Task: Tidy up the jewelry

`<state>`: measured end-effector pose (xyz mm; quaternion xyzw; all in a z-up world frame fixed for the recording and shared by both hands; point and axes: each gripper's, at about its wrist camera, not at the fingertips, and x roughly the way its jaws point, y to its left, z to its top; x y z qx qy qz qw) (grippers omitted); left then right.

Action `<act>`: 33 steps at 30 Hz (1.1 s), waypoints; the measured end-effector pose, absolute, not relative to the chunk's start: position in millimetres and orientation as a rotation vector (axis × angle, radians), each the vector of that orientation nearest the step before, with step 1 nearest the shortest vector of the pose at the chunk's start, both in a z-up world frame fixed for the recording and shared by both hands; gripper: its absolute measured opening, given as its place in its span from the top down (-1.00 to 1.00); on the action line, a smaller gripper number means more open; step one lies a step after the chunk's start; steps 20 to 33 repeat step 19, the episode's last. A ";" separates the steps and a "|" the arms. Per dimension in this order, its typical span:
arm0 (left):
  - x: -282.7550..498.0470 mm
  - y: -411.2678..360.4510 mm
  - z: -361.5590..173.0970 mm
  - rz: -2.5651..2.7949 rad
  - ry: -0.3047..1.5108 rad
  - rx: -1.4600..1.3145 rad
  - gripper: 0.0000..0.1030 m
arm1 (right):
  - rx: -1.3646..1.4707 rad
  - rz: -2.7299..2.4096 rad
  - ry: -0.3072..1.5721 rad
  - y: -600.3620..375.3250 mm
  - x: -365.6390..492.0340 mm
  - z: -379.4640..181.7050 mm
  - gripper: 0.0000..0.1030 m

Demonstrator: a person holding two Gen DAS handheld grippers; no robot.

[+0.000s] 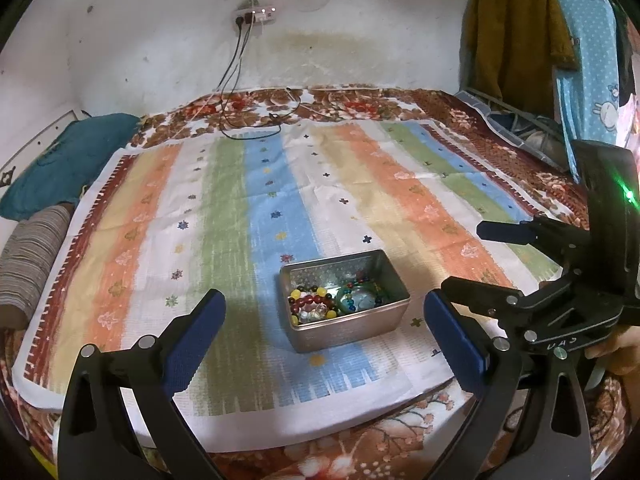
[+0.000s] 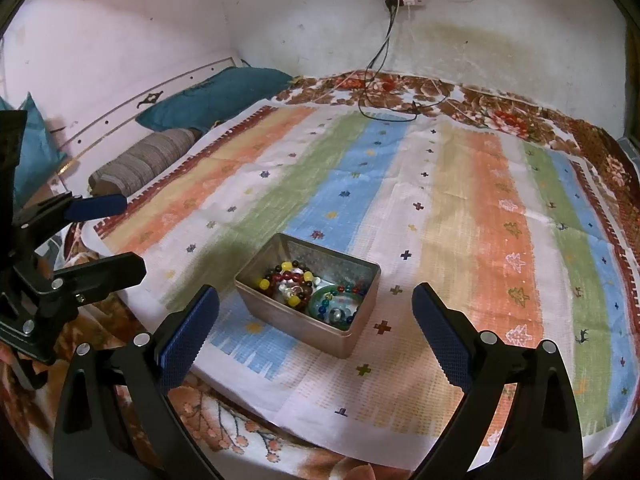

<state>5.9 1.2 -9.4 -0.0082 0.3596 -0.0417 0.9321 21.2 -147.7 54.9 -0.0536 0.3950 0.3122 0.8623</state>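
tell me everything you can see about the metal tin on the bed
The tin is a small rectangular box of dull silver metal with rounded corners and no lid on it. It sits flat on the striped cloth, slightly askew. Inside lie bead bracelets in red, yellow and dark colours and a green bangle. Neither gripper touches it.

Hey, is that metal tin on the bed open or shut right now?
Open. The tin has no lid on it; no lid is in view, and the beads and a green bangle inside show from above in both views.
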 end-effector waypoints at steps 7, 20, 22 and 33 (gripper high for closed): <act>6.5 1.2 -9.6 -0.085 0.738 -0.015 -0.89 | -0.108 0.657 0.831 -147.0 20.2 55.9 -0.90; 5.4 -1.7 -15.1 -0.094 0.755 -0.003 -0.89 | -0.109 0.687 0.828 -143.3 18.3 56.7 -0.90; 5.4 -1.7 -15.1 -0.094 0.755 -0.003 -0.89 | -0.109 0.687 0.828 -143.3 18.3 56.7 -0.90; 5.4 -1.7 -15.1 -0.094 0.755 -0.003 -0.89 | -0.109 0.687 0.828 -143.3 18.3 56.7 -0.90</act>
